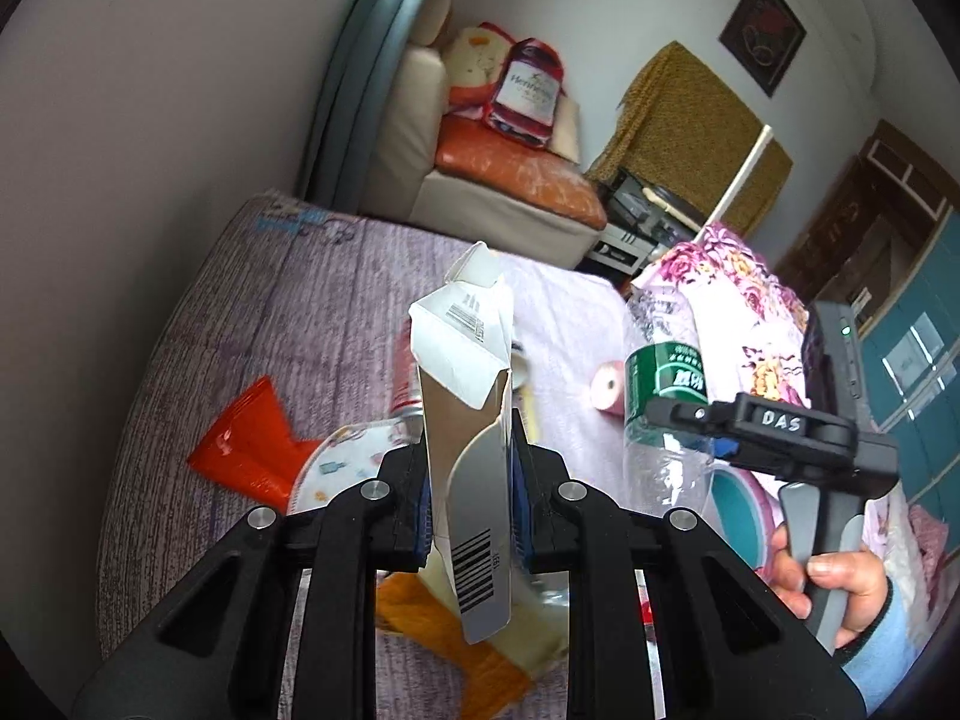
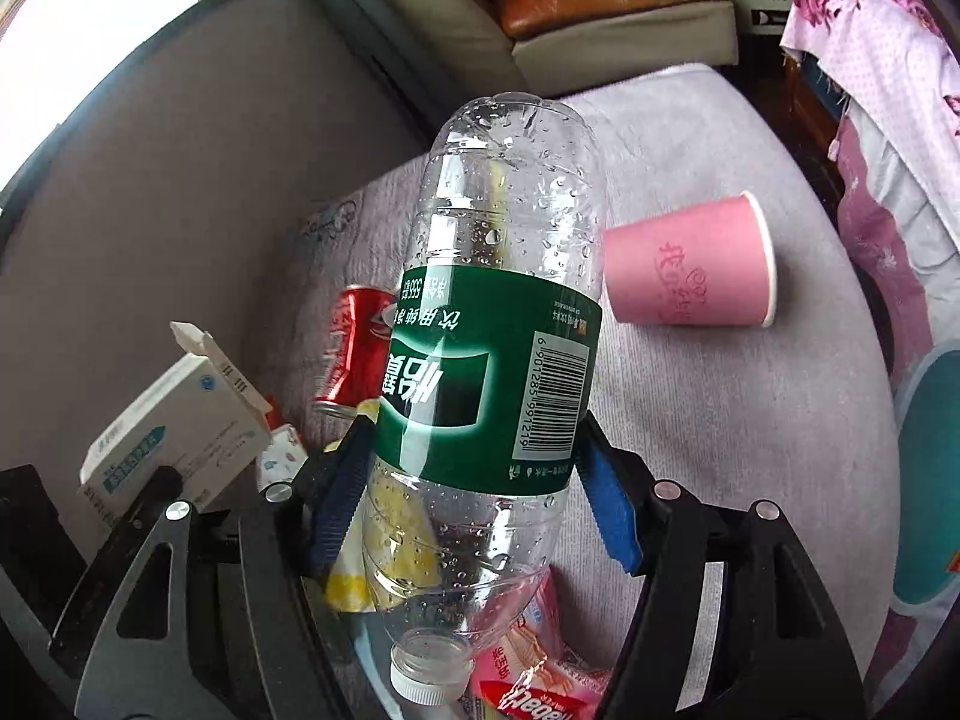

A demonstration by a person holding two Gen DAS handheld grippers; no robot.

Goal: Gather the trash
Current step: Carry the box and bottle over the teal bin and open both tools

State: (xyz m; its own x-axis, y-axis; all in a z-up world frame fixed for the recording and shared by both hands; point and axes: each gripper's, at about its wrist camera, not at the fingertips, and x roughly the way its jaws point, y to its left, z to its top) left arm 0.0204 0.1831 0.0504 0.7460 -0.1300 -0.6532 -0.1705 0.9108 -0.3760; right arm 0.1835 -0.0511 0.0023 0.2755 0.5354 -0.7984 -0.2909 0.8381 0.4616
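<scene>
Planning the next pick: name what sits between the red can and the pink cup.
Right wrist view: the clear bottle, gripped by the right hand-held gripper, fills that gap; the bed cover behind it is mostly hidden.

Left gripper (image 1: 471, 498) is clamped tight, both blue pads pressed flat against the sides of the white carton (image 1: 465, 420), which stands up between them, fingers pointing forward and down. To the right of that carton, the right gripper (image 2: 480, 480) is tipped downward, its blue pads (image 2: 609, 507) hugging the green-labelled bottle (image 2: 492, 360) at either flank. A bare hand (image 1: 840, 582) wraps the right gripper's grey handle, low and right of the carton, blue sleeve (image 1: 882, 642) at the wrist.
</scene>
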